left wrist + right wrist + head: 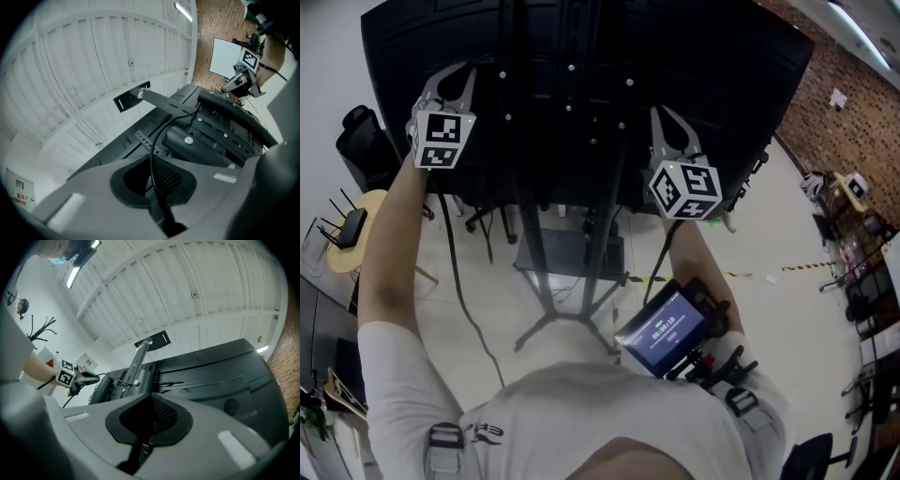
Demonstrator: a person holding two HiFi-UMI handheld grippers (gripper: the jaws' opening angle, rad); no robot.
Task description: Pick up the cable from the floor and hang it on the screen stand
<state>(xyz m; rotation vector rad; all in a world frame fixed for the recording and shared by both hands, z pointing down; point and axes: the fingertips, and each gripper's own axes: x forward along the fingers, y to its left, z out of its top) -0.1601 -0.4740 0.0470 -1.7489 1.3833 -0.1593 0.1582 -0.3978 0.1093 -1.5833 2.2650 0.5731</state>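
With the left tool (152, 159) pinching the cable (156, 136) and the right tool (151, 401) pressed together empty, it is better to drape the slack over the screen stand (187, 139) just ahead before releasing.

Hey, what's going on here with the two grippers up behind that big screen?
A person holds a gripper in each hand up at the back of the black screen. The left gripper is shut on a thin black cable, which runs up to the stand mount and also hangs toward the floor. The right gripper has its jaws together, with no cable clearly between them.
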